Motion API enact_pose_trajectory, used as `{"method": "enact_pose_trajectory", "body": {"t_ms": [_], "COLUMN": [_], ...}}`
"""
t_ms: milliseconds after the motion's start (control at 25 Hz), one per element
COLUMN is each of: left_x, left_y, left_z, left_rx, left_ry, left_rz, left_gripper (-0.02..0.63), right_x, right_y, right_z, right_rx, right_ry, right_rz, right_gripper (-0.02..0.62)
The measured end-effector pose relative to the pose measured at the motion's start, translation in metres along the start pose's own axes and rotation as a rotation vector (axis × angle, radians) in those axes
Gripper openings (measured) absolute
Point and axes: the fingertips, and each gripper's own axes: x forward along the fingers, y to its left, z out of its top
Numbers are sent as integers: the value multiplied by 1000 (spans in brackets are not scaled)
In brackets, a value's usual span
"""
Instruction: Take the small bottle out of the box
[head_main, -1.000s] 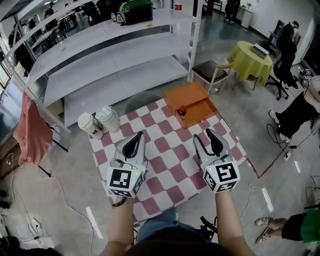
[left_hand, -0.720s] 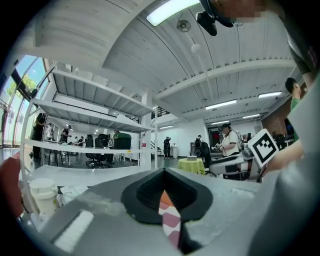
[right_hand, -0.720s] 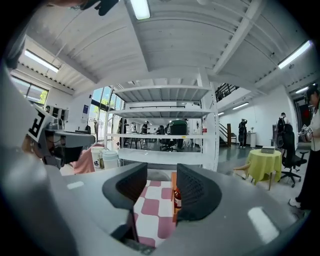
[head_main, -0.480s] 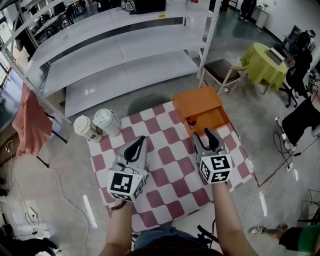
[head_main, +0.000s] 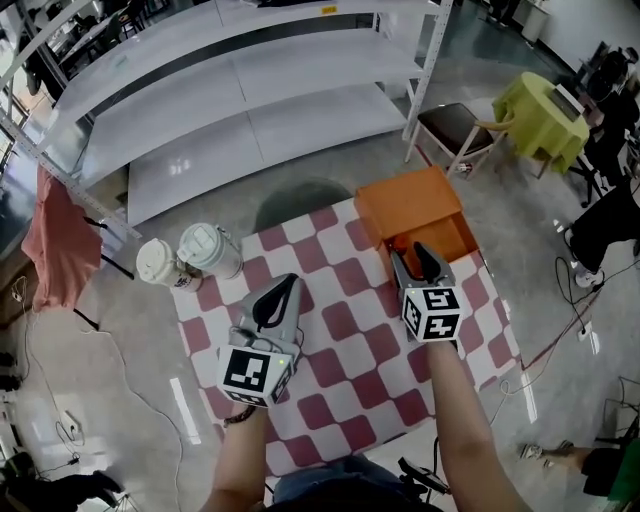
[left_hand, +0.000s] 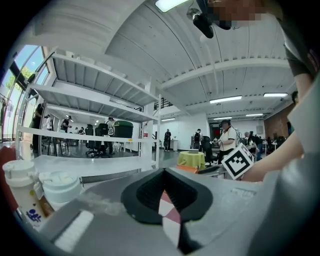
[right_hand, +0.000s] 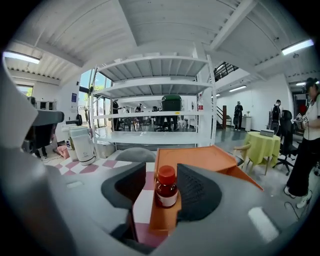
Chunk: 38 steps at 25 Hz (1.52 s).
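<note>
While the small bottle (right_hand: 166, 186) stands cap-up between the right gripper's (right_hand: 161, 172) just-opened fingers, the left gripper's (left_hand: 163, 171) are together.

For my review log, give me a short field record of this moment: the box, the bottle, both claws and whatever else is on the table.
box: orange box, open, at the far right corner of the checkered cloth
small bottle: small bottle, red cap, upright inside the box
right claw: right claw open, jaws have just been opening; the bottle stands in line between them, not gripped
left claw: left claw shut, empty, over the cloth
other: two lidded cups at the far left corner
status: bottle not yet taken out
</note>
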Motion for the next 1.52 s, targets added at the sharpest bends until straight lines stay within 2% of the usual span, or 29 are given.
{"method": "enact_pose_trajectory", "body": {"t_ms": [240, 440, 680, 1040, 1520], "left_x": [9, 12, 11, 2, -21], "left_y": [10, 13, 15, 7, -6], "left_z": [-9, -13, -15, -11, 16], "left_rx": [-15, -17, -22, -10, 12], "left_ry": [12, 14, 12, 12, -27], "left_rz": [0, 1, 10, 17, 58], "left_gripper": [0, 0, 0, 0, 0], "right_x": [32, 40, 39, 27, 0], "right_y": [-7, -12, -9, -10, -3], "right_z": [-18, -23, -24, -6, 36], "right_rx": [35, 5, -28, -21, -50], "right_ry": [81, 97, 98, 58, -18], "right_rz": [-2, -39, -33, -13, 27], "right_gripper": [193, 149, 141, 141, 140]}}
